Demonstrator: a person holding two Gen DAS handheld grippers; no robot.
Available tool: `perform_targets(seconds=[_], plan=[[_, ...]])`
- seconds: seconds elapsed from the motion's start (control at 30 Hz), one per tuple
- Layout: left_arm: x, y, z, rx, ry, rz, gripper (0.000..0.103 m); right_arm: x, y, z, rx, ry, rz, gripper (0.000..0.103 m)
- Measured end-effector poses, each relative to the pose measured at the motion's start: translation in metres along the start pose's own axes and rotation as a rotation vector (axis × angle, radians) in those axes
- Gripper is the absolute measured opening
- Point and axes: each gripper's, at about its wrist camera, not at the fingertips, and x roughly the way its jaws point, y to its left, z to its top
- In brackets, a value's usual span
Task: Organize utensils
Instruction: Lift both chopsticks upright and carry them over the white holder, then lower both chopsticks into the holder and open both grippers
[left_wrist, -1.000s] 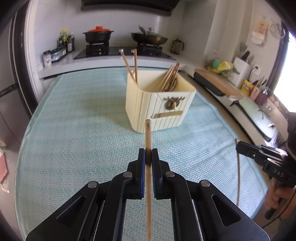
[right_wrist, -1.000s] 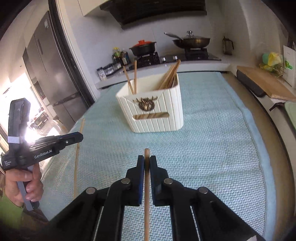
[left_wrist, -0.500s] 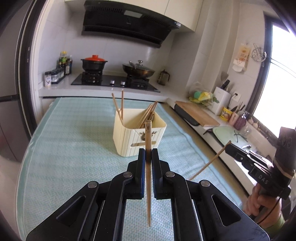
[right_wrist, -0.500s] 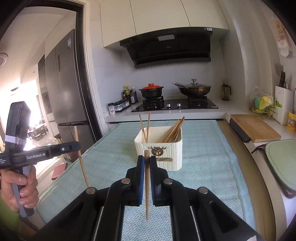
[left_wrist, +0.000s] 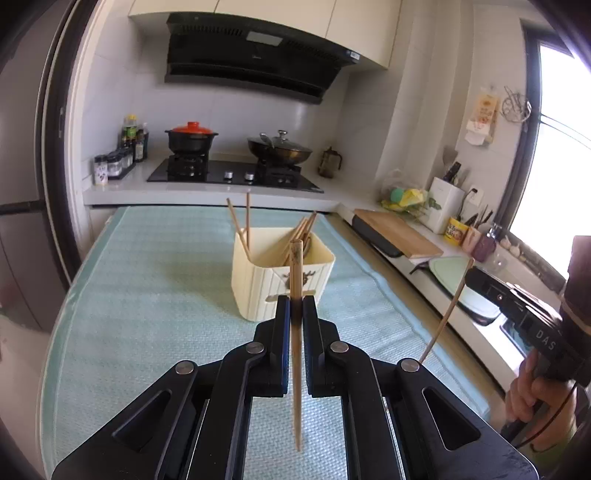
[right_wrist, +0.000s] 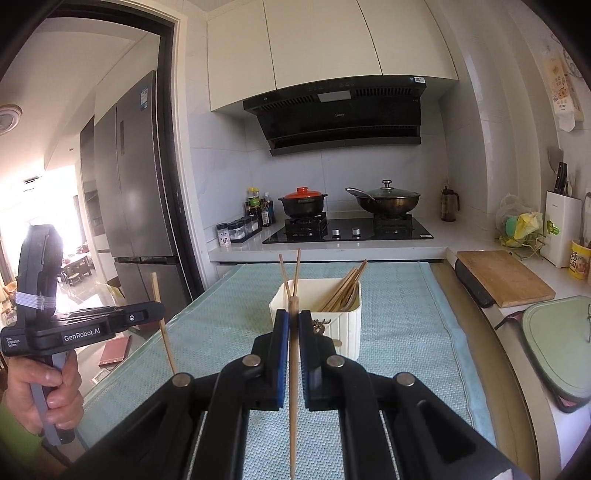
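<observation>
A cream ribbed utensil holder (left_wrist: 258, 291) stands on the teal table mat (left_wrist: 147, 280), with several wooden chopsticks inside, two leaning at its left end. My left gripper (left_wrist: 295, 301) is shut on one chopstick (left_wrist: 296, 350), held upright above the mat, short of the holder. The right gripper (left_wrist: 476, 275) shows at the right edge with a slanted chopstick (left_wrist: 448, 314). In the right wrist view my right gripper (right_wrist: 293, 317) is shut on its chopstick (right_wrist: 293, 387), in line with the holder (right_wrist: 347, 328). The left gripper (right_wrist: 159, 312) and its chopstick (right_wrist: 164, 332) appear at the left.
Behind the table runs a counter with a hob (left_wrist: 232, 173), a red-lidded pot (left_wrist: 190, 138) and a wok (left_wrist: 279, 149). A cutting board (left_wrist: 397, 230), a knife block (left_wrist: 445, 205) and a green mat (right_wrist: 557, 339) lie along the right counter. A fridge (right_wrist: 136, 184) stands left.
Both grippers have risen from just above the mat and tipped upward, each carrying its chopstick. The holder now looks smaller and farther off. Little has shifted in the last half second.
</observation>
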Motion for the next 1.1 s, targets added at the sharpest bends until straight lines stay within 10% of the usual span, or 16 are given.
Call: perform_targets(seconds=[0.57, 1.1], plan=[[0.004, 0.000, 0.044, 0.020, -0.057, -0.007, 0.004, -0.003, 0.002, 0.029, -0.030, -0.045, 0.015, 0.006], [0.074, -0.001, 0.180, 0.059, -0.153, 0.026, 0.004, 0.072, 0.000, 0.165, -0.142, -0.188, -0.014, 0.006]])
